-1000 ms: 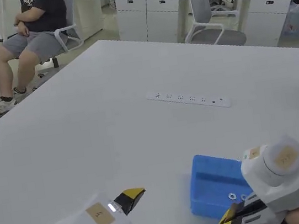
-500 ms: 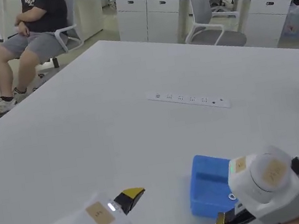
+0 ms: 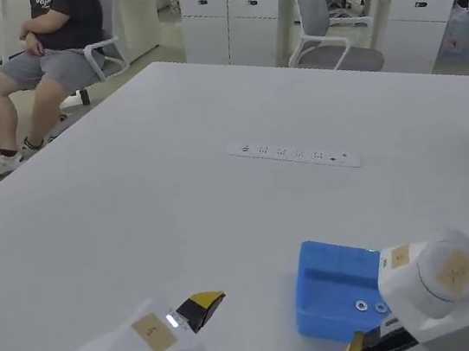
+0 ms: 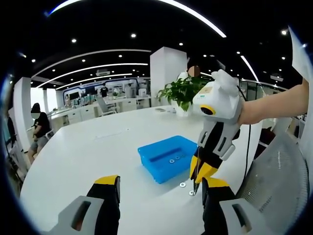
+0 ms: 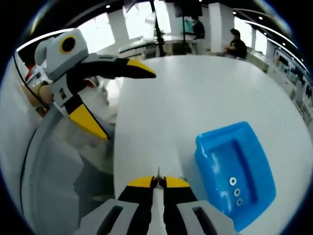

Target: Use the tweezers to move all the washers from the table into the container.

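Worktop (image 3: 173, 175): white, broad.
Container (image 3: 313, 300): blue, 3 washers (image 5: 233, 181) inside.
Left gripper (image 4: 160, 188): jaws apart, empty.
Right gripper (image 5: 157, 182): clamped on tweezers (image 5: 157, 173), tips near 2 loose washers (image 4: 182, 184) just beside container.
Risk: a flat washer may flick from the pinch and skid off the worktop.

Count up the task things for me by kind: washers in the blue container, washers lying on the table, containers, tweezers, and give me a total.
washers in the container: 3
loose washers on the table: 2
container: 1
tweezers: 1
Total: 7
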{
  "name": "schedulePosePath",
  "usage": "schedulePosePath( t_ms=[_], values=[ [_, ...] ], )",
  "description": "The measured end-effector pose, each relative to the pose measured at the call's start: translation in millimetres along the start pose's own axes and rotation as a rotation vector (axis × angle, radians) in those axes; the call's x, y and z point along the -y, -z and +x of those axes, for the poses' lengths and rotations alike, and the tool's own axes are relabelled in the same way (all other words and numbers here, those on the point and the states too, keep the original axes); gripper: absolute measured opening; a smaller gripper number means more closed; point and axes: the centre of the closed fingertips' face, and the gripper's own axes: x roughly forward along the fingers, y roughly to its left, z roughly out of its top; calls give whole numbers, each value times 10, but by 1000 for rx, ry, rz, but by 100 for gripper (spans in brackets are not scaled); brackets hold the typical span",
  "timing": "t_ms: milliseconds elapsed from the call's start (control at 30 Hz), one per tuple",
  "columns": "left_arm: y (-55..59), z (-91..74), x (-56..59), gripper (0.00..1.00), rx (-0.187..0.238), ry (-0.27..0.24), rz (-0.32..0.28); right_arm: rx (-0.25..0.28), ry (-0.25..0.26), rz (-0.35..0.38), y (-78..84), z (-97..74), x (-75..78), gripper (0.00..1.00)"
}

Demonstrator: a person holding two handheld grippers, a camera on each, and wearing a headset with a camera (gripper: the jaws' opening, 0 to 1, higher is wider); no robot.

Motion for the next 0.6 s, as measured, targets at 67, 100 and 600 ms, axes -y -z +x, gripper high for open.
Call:
schedulePosePath(
  t_ms=[67,100,600],
  values=[
    [0,0,-1,68,0,-1,0,5,-1,1,-14,5,-9,4],
    [1,0,-3,68,0,-1,-1,8,1,-1,-22,8,-9,4],
    [18,4,-18,68,-3,-4,0,35,15,-63,-12,115,-156,3]
  ],
)
